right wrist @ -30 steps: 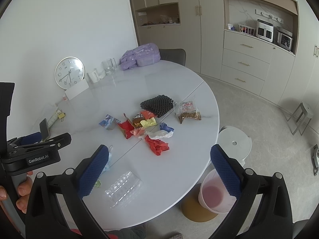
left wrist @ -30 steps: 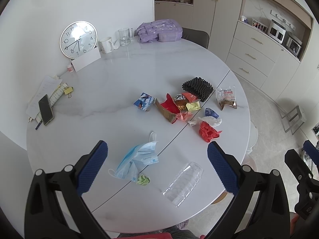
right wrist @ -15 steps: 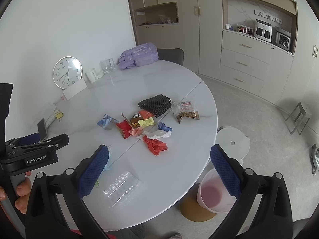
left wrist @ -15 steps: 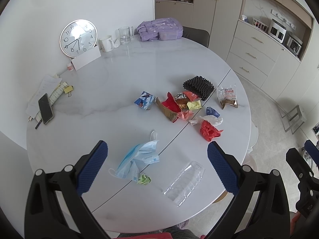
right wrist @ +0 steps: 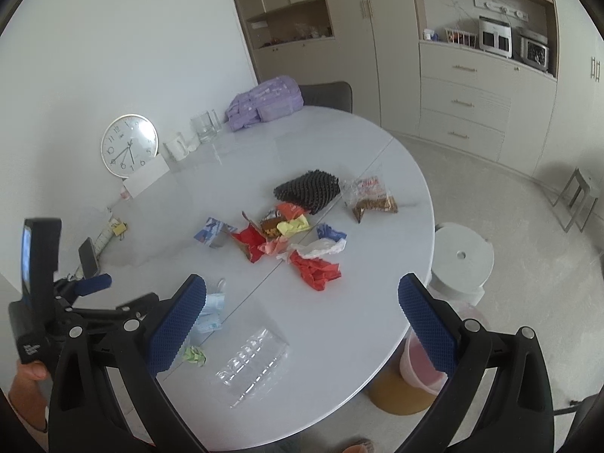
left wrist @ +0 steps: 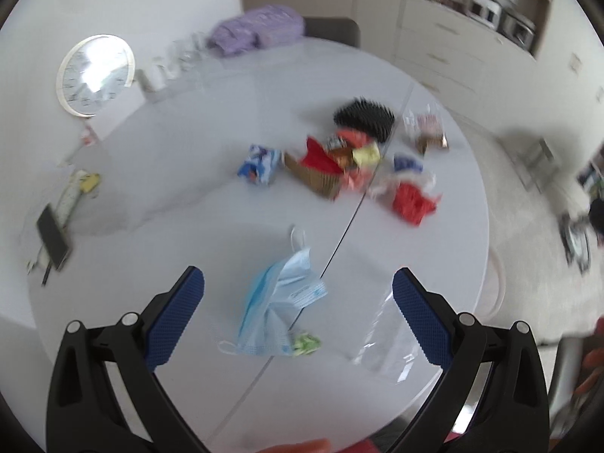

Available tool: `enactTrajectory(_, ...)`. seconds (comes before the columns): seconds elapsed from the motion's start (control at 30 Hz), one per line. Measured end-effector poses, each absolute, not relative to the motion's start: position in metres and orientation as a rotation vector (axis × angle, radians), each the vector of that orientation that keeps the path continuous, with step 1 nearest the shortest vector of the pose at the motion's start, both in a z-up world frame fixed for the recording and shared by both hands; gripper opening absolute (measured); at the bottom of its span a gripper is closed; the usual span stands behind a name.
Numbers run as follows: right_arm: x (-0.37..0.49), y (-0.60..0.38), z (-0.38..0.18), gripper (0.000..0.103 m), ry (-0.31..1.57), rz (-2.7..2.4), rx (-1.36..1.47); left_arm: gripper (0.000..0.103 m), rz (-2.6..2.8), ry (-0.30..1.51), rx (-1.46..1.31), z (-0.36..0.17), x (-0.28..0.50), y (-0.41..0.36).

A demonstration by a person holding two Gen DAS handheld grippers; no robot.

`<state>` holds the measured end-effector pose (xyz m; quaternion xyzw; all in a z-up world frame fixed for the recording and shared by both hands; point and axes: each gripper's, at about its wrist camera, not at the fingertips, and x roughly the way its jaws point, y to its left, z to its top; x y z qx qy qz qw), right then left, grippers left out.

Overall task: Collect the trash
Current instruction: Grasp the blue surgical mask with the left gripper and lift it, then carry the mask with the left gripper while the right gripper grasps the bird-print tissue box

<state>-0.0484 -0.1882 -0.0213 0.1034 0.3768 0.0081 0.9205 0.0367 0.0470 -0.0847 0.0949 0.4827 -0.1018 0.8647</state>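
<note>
Left wrist view: blurred; left gripper above near part of round white table, fingers wide apart, nothing between pads. Crumpled blue face mask flat on table between fingers, small green paper ball touching its near right corner, clear plastic tray just right, near table edge. Farther off, heap of wrappers: red paper, blue-and-white packet, black spiky mat at far side. Snack bag right of mat. Clock and phone far left.

Right wrist view: sharp; right gripper also spread wide, empty, above same near edge. Clear plastic tray below between fingers, green paper ball beside left pad, face mask partly hidden behind it. Pink bucket on floor under right edge of table, white stool beside. Left gripper at left, held by hand.
</note>
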Motion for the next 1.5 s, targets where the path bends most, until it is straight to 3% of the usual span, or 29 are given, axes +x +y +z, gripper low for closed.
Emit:
enactTrajectory(0.23, -0.037, -0.176, -0.045, 0.101, 0.838, -0.065, 0.231, 0.096, -0.374, 1.115, 0.294, -0.155, 0.048, 0.067)
enactTrajectory(0.43, -0.025, -0.164, -0.065, 0.101, 0.909, -0.142, 0.208, 0.096, -0.434, 1.199, 0.243, -0.191, 0.076, 0.073)
enactTrajectory(0.6, -0.019, -0.164, -0.083, 0.101, 0.965, -0.186, 0.235, 0.096, -0.522, 1.215, 0.359, -0.215, 0.091, 0.057)
enactTrajectory(0.77, -0.017, -0.166, -0.09, 0.101, 0.999, -0.221, 0.262, 0.08, -0.596, 1.248, 0.426, -0.234, 0.099, 0.054)
enactTrajectory(1.03, -0.014, -0.172, -0.092, 0.101, 1.017, -0.263, 0.317, 0.037, -0.648, 1.281, 0.362, -0.239, 0.108, 0.073)
enactTrajectory(1.5, 0.059, -0.19, -0.103, 0.101, 1.059, -0.123, 0.32, 0.035, -0.387, 1.096, -0.056, -0.141, 0.127, 0.123)
